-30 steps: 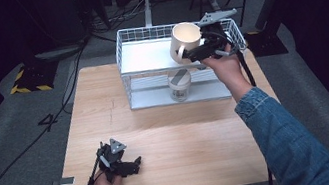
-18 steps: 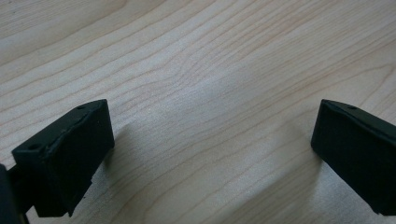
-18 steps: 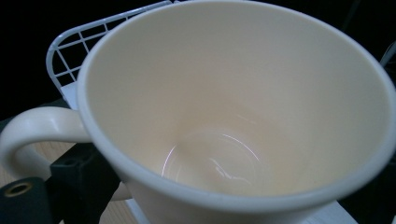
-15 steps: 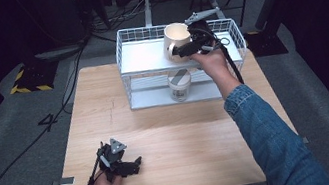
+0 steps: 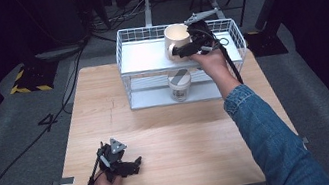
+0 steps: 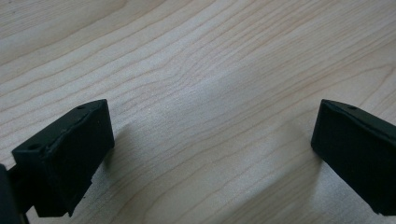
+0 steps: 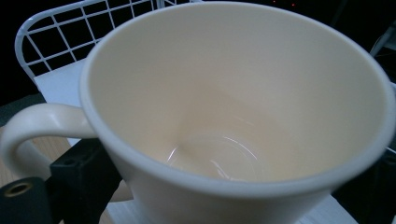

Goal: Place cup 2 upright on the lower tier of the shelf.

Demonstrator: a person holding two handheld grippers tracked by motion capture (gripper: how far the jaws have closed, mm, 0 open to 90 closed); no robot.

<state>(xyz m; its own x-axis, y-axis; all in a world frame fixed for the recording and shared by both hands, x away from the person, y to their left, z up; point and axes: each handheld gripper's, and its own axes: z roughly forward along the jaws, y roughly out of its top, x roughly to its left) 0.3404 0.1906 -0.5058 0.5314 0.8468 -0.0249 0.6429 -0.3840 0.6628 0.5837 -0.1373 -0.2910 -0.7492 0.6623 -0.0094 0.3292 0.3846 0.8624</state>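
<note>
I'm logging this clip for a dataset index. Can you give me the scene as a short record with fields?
surface: wooden table
rack: white wire shelf, two tiers
right gripper: shut on cream mug, over the top tier
mug contents: empty
lower tier: lidded white jar
left gripper: open, low over the table's near edge

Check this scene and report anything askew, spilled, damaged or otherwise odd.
Nothing stands out. The cream mug is empty and intact, clamped by the right gripper above the white wire rack's top shelf. A labelled jar stands upright on the lower shelf. The left gripper rests open on the wooden table. No spill shows.
</note>
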